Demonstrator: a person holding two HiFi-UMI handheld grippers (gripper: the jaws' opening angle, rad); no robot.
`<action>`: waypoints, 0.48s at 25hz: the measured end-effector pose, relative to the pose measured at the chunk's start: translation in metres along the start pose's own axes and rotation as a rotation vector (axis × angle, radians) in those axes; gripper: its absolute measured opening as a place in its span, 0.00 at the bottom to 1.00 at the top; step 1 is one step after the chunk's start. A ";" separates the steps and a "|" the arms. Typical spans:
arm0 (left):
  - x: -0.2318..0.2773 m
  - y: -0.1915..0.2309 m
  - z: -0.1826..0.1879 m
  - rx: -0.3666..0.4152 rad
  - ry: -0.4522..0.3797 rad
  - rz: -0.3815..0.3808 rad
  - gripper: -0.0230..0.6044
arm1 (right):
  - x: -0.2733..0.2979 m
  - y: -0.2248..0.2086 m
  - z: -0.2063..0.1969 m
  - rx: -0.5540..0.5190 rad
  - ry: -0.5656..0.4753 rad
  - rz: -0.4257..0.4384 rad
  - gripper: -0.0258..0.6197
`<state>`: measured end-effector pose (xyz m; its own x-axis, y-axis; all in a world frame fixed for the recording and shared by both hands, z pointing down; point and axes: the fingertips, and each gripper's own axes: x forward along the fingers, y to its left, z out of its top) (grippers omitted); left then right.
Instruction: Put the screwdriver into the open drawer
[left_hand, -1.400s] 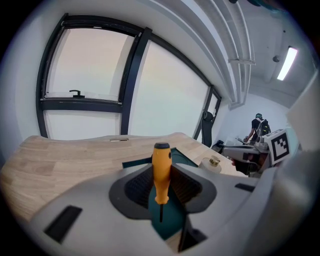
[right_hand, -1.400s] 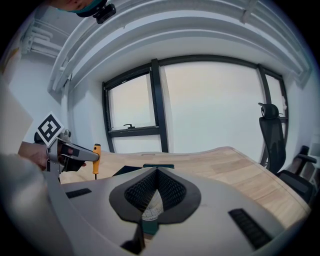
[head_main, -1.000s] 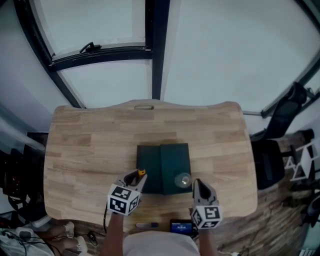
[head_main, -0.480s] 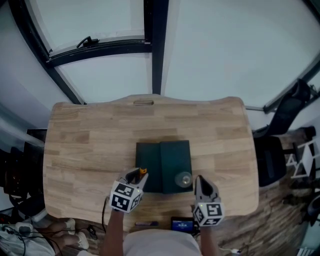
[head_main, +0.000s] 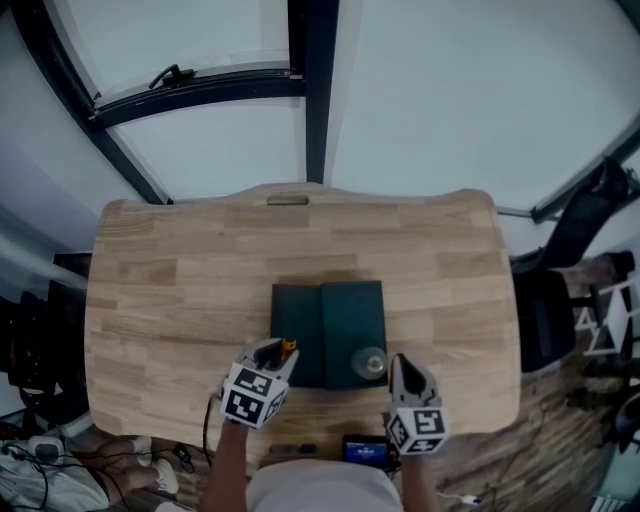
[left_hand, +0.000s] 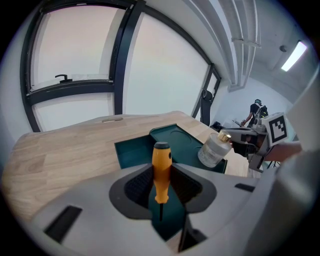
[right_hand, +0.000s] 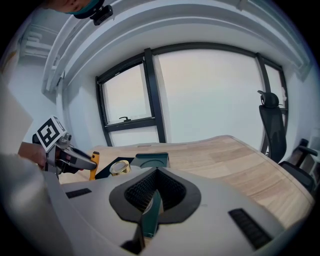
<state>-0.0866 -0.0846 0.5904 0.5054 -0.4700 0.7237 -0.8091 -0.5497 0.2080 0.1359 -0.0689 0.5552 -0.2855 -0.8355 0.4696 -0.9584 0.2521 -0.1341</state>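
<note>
A dark green box (head_main: 352, 325) lies mid-table, with its open drawer (head_main: 297, 330) on its left side. My left gripper (head_main: 279, 354) is shut on an orange-handled screwdriver (left_hand: 161, 167), handle pointing away, and hovers at the drawer's (left_hand: 134, 150) near end. A small glass bottle (head_main: 368, 361) with a gold cap stands on the box's near right part. My right gripper (head_main: 397, 366) is at the box's near right corner. Its jaws are closed on a thin dark green edge (right_hand: 151, 212), apparently the box's own. From the right gripper view, the screwdriver (right_hand: 93, 165) and bottle (right_hand: 120, 167) are off to the left.
The wooden table (head_main: 180, 290) has a slot (head_main: 287, 200) near its far edge. A device with a blue screen (head_main: 362, 452) sits just off the near edge. An office chair (head_main: 585, 225) stands to the right, and cables lie on the floor at the left.
Nothing has visibly changed apart from a slight shift of the head view; both grippers keep their places and holds.
</note>
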 end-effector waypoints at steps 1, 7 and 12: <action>0.001 0.000 -0.002 0.006 0.009 0.001 0.21 | 0.001 0.000 -0.002 0.001 0.003 0.001 0.04; 0.005 0.000 -0.010 0.020 0.043 -0.003 0.21 | 0.004 -0.003 -0.006 0.011 0.012 -0.004 0.04; 0.009 -0.002 -0.010 0.024 0.053 -0.017 0.21 | 0.004 -0.009 -0.008 0.035 0.021 -0.015 0.03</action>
<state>-0.0832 -0.0803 0.6032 0.5017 -0.4241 0.7539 -0.7931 -0.5735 0.2052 0.1435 -0.0705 0.5654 -0.2713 -0.8286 0.4898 -0.9622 0.2222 -0.1573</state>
